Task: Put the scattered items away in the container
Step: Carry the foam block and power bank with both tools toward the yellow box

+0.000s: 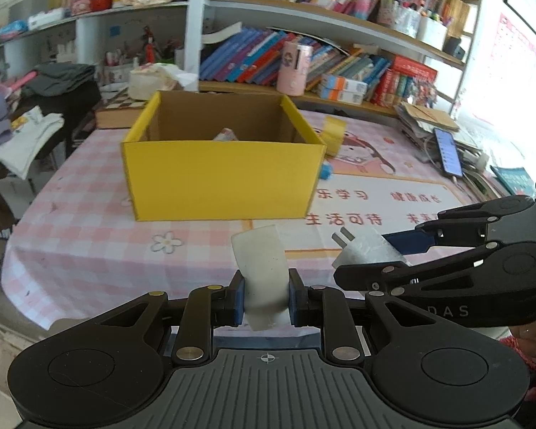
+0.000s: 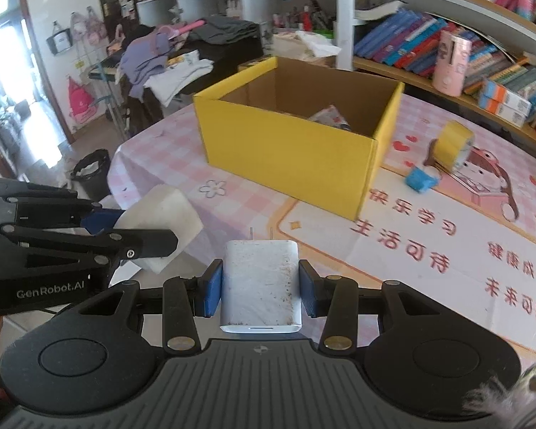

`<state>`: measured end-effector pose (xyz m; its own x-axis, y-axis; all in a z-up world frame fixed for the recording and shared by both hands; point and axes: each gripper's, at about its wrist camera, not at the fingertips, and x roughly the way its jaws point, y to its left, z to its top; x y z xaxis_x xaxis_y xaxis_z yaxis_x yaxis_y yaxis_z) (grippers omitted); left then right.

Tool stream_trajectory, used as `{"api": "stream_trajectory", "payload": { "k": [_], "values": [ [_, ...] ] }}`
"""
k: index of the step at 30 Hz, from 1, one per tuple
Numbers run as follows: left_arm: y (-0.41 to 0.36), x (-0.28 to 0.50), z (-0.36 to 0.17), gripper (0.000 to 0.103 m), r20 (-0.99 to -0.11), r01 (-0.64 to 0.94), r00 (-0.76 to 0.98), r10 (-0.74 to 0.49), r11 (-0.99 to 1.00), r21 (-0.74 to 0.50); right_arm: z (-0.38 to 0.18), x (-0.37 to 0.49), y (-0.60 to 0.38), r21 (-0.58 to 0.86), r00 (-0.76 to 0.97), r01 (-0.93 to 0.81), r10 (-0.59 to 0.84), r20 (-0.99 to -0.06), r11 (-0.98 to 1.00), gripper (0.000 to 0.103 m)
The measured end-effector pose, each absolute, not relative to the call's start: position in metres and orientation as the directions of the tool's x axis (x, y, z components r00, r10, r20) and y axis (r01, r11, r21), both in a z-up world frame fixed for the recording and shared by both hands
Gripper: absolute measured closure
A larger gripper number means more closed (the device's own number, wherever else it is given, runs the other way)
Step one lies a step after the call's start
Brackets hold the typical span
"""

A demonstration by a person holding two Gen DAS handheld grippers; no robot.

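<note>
while the yellow box (image 2: pixel 289 150) sits open on the pink checked tablecloth (image 2: pixel 168 164), the left gripper (image 1: pixel 266 298) pinches a white eraser-like block (image 1: pixel 262 271) and the right gripper (image 2: pixel 261 291) clamps a white charger plug (image 2: pixel 261 282), both held just short of the box; yellow tape (image 2: pixel 452 143) lies beyond.

tape roll (image 2: pixel 452 146) right of box (image 2: pixel 289 150)

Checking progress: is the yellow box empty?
Not empty: the yellow box, open-topped, shows one patterned item against its far inside wall.
</note>
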<state>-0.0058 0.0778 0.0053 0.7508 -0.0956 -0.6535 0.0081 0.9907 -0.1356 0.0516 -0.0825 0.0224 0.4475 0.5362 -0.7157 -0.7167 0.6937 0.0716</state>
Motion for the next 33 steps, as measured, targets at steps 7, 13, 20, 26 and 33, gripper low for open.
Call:
{"api": "stream_trajectory", "payload": {
  "k": [7,13,20,26,33],
  "values": [
    [0.091,-0.004,0.008,0.082,-0.637,-0.022,0.767,-0.079,0.989,-0.148,0.029,0.056,-0.069,0.048,0.457,-0.729,0.538,-0.709,0.682,0.062],
    [0.099,0.005,0.016,0.082,-0.616,-0.033,0.786,-0.06,0.99,-0.139,0.036,0.066,-0.06,0.039,0.474,-0.735,0.554,-0.685,0.677,0.062],
    [0.103,0.023,0.032,0.082,-0.584,-0.036,0.811,-0.034,0.993,-0.108,0.049,0.085,-0.054,0.034,0.502,-0.735,0.578,-0.644,0.677,0.062],
    [0.106,0.052,0.042,0.082,-0.553,-0.03,0.833,-0.025,0.995,-0.09,0.063,0.114,-0.05,0.045,0.535,-0.723,0.599,-0.596,0.69,0.062],
    [0.109,0.097,0.061,0.082,-0.506,-0.05,0.862,0.016,0.997,-0.053,0.084,0.16,-0.04,0.008,0.579,-0.732,0.63,-0.518,0.681,0.062]
  ]
}}
